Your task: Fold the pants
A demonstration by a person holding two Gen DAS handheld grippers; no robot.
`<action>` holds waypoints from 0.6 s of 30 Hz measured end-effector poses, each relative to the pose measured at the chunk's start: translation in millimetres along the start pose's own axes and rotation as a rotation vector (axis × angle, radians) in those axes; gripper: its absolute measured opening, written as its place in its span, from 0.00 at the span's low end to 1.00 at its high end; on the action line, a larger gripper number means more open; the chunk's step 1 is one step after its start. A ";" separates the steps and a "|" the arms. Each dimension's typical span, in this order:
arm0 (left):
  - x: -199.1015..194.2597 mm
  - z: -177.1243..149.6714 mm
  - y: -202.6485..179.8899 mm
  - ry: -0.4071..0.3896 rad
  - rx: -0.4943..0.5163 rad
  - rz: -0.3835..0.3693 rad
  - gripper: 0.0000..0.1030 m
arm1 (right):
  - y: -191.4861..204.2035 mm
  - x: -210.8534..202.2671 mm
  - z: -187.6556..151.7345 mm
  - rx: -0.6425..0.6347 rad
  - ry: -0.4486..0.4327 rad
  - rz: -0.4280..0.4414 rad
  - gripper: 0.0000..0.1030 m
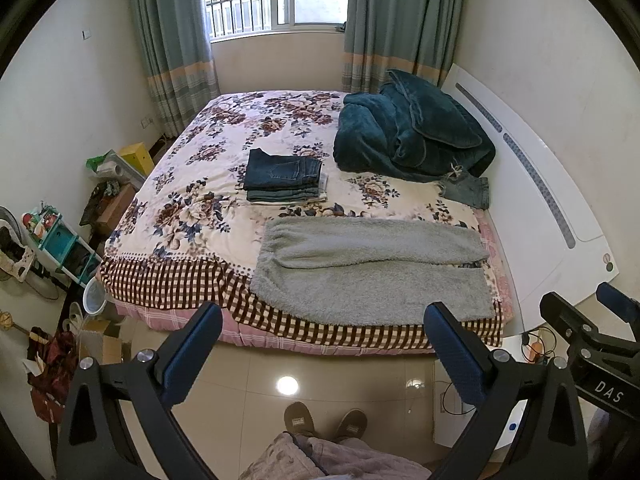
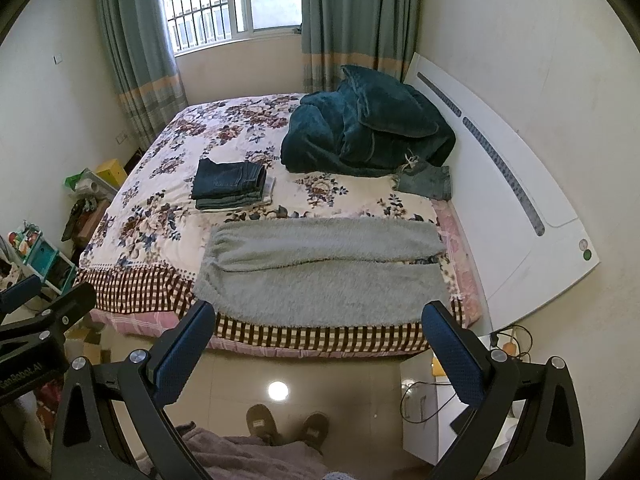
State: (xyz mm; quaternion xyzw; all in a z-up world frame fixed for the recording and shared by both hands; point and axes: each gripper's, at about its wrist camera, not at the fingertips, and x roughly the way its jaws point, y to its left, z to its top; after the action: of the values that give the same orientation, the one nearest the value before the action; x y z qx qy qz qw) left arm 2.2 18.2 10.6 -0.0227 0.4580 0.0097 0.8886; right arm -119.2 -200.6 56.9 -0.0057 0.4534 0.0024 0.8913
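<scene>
While the fluffy grey pants lie flat on the floral bed near its front edge, I hold my left tool and right tool level above the floor, jaws apart, empty.

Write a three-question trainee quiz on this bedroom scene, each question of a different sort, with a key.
1. True or false: the fluffy grey fleece pants lie spread flat along the near edge of the floral-quilted bed.
2. Multiple choice: the folded stack of dark denim jeans sits (A) on the floor, (B) on the bed beyond the grey pants, (C) on top of the teal plush blanket.
3. Fill in: both the left gripper and the right gripper hang with jaws ____, holding nothing.

Key: 1 true; 2 B; 3 open.
</scene>
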 end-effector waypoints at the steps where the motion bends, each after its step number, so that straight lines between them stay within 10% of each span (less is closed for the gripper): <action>1: 0.2 0.3 0.4 0.000 0.000 0.001 1.00 | -2.4 1.8 -0.1 0.001 0.004 0.003 1.00; 18: 88.0 35.7 -0.5 -0.025 -0.126 0.208 1.00 | -84.4 154.6 40.7 0.068 0.016 -0.112 1.00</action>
State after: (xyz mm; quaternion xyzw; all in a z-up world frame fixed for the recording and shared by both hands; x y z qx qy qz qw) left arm 82.2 19.1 -40.3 -0.0306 0.4451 0.1310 0.8853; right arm 5.5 -284.7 -43.5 -0.0007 0.4592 -0.0631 0.8861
